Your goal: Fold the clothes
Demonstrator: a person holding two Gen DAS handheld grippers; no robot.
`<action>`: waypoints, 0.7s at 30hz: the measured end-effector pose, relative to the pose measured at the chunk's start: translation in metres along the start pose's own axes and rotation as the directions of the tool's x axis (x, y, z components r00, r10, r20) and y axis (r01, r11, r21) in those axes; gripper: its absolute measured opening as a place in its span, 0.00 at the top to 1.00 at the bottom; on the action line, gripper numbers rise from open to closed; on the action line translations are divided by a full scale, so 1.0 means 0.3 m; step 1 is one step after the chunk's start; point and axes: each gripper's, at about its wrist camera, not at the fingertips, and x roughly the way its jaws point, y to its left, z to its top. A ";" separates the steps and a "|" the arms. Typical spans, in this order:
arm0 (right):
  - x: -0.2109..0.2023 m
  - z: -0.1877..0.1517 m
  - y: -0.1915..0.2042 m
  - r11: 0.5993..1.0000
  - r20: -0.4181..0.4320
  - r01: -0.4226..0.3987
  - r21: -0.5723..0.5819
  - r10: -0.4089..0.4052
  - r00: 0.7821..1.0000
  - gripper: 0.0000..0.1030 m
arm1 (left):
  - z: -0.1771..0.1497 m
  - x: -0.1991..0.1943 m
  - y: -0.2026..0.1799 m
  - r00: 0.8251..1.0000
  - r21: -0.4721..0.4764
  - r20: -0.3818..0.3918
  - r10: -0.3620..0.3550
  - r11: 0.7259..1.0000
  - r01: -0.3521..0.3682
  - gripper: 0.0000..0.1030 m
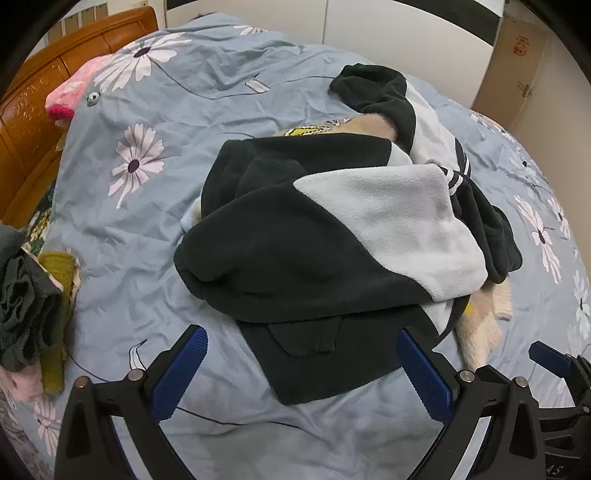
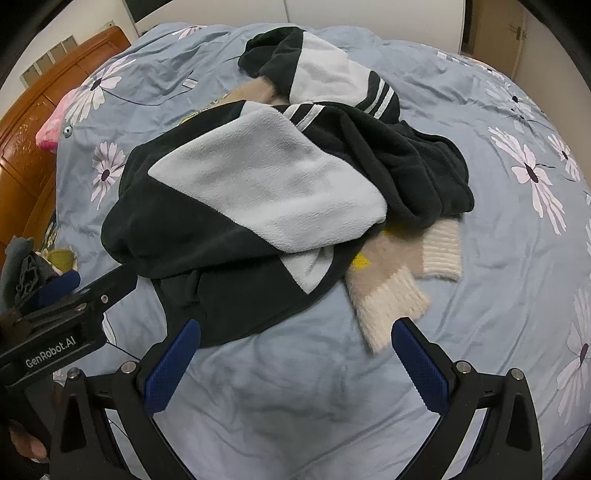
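1. A bed covered by a wrinkled grey-blue sheet printed with pale daisies (image 1: 122,229) (image 2: 480,258) is filling both views and carrying all the clothes.
2. An orange-brown wooden headboard (image 1: 33,122) (image 2: 26,122) is running along the bed's left edge, and white wall panels (image 1: 406,26) with a beige door (image 1: 517,62) are standing beyond the far edge.
3. A crumpled black and pale-grey fleece top with white stripes (image 1: 314,229) (image 2: 229,199) is lying heaped in the middle of the bed, its black hem spreading toward the cameras.
4. A fuzzy beige and cream knitted sweater with ribbed cuffs (image 2: 391,291) (image 1: 480,325) is lying under the fleece top, its cuffs sticking out on the right.
5. A pile of dark grey and olive-yellow clothes (image 1: 33,306) (image 2: 29,266) is sitting at the bed's left edge, well apart from the fleece top.
6. A pink plush item (image 1: 70,92) (image 2: 55,122) is resting near the headboard.
7. The left hand-held gripper (image 1: 301,365) is hovering with its blue-padded fingers spread wide, holding nothing, the black hem lying between them in the view; whether the pads are touching it cannot be told.
8. The right hand-held gripper (image 2: 295,360) is likewise gaping wide and holding nothing, with bare sheet between its fingers and the sweater cuff just beside its right finger.
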 end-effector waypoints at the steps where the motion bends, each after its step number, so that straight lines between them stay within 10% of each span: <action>1: -0.001 0.001 -0.001 1.000 0.002 0.000 0.002 0.000 1.000 0.00 | 0.002 -0.001 0.000 1.000 -0.002 0.000 0.001 1.000 -0.001 0.00; 21: -0.016 0.019 -0.007 1.000 0.009 -0.023 0.012 0.023 1.000 0.00 | 0.039 -0.034 -0.007 1.000 -0.009 0.018 0.016 1.000 -0.015 0.00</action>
